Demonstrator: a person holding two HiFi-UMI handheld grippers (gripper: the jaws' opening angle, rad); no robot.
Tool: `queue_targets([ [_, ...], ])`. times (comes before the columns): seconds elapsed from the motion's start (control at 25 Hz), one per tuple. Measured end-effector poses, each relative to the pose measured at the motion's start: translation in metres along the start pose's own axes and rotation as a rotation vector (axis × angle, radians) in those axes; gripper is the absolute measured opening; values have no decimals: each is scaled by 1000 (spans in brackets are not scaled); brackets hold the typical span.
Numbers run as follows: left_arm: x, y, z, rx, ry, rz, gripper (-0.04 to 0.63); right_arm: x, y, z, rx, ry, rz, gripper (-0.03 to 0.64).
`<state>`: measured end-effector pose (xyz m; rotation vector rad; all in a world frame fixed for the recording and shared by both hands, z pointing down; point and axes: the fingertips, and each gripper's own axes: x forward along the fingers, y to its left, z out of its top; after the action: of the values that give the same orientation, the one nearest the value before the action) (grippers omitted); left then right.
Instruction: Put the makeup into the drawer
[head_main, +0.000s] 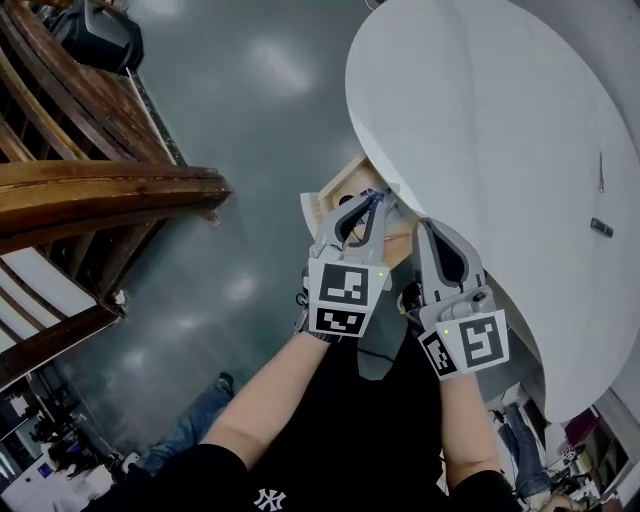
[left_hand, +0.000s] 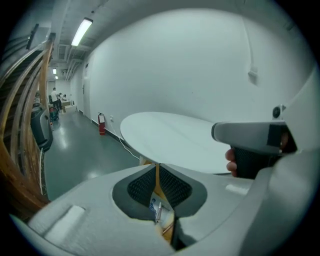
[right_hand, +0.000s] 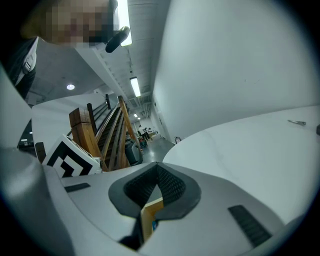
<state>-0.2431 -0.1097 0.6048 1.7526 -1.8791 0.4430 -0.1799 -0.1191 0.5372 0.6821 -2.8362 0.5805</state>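
In the head view, the left gripper (head_main: 376, 198) and the right gripper (head_main: 422, 226) are side by side, near each other, in front of the person's body. Both point toward the edge of a round white table (head_main: 500, 120). A pale wooden drawer (head_main: 345, 185) stands open under this edge, and the tips of the 2 grippers are over it and hide most of its inside. On the far part of the table lie 2 small things, a thin one (head_main: 600, 172) and a dark one (head_main: 601, 228), too small to name. A wooden staircase (head_main: 90, 190) is at the left, over a grey floor (head_main: 250, 100).

In the left gripper view, the jaws are closed tip against tip, with only a very thin slit between the pads, and they hold nothing. Through the wider gap nearer the camera, the makeup (left_hand: 158, 210) is visible inside the drawer: a thin silver stick on a pale piece with blue print. The right gripper shows at the right of this view, next to the table top.

In the right gripper view, the jaws are also closed together and empty. Behind them a wooden edge of the drawer (right_hand: 151, 216) appears, with a small blue bit just beside it. The marker cube (right_hand: 70, 157) of the left gripper is at the left.
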Motion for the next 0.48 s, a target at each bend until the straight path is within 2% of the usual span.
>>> queue_targets([
  [0.48, -84, -13, 104, 26, -135, -14, 20, -22, 38, 83, -51, -30, -19, 15],
])
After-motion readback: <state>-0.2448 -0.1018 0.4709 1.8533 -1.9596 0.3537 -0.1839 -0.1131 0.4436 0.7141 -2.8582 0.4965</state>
